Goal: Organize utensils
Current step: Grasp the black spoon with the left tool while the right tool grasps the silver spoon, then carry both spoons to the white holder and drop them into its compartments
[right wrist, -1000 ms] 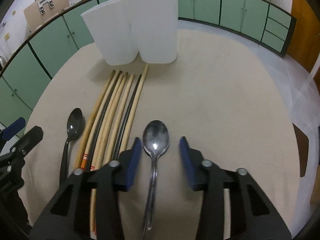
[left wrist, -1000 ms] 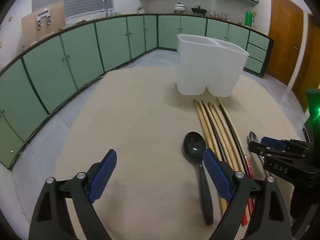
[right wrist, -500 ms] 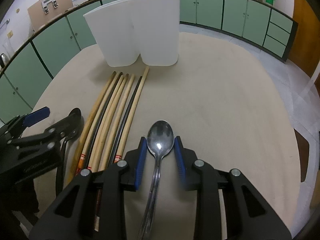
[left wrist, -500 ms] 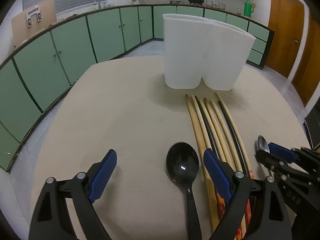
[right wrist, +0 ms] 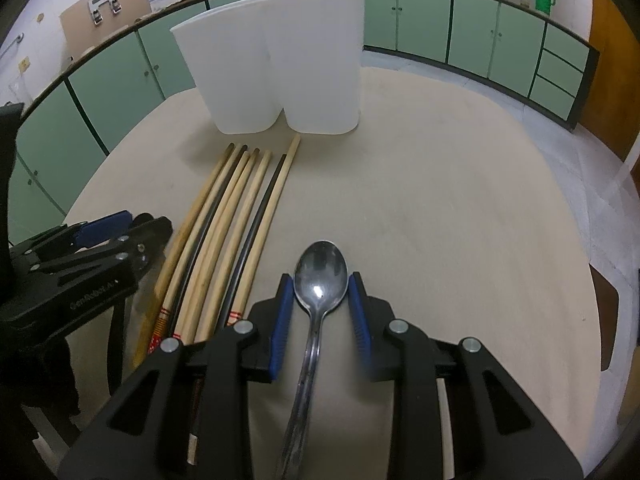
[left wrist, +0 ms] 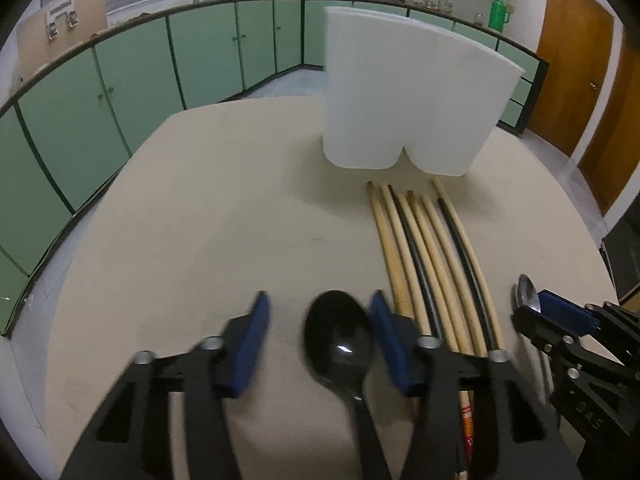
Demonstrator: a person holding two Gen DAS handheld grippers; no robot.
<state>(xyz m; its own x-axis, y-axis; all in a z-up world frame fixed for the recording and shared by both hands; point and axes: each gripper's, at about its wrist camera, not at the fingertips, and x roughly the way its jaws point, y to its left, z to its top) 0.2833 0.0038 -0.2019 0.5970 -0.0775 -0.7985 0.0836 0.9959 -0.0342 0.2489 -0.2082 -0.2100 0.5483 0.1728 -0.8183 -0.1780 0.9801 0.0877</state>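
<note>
A black spoon (left wrist: 338, 340) lies on the beige table (left wrist: 200, 220), its bowl between the blue pads of my left gripper (left wrist: 318, 340). The jaws are closing; the right pad is at the bowl's edge and the left pad still stands off it. In the right wrist view a steel spoon (right wrist: 320, 276) lies on the table, with my right gripper (right wrist: 319, 312) shut on the sides of its bowl. Several long chopsticks (left wrist: 432, 256) (right wrist: 236, 216) lie side by side between the two spoons. Behind them stands a white two-part holder (left wrist: 404, 92) (right wrist: 280, 64).
The right gripper (left wrist: 560, 320) shows at the right edge of the left wrist view, and the left gripper (right wrist: 112, 232) at the left of the right wrist view. Green cabinets (left wrist: 140, 80) ring the room. A brown door (left wrist: 572, 52) is at the far right.
My left gripper came forward and down over the black spoon, and its jaws narrowed around the bowl. The right gripper's pads closed in on the steel spoon's bowl; that hand stayed put.
</note>
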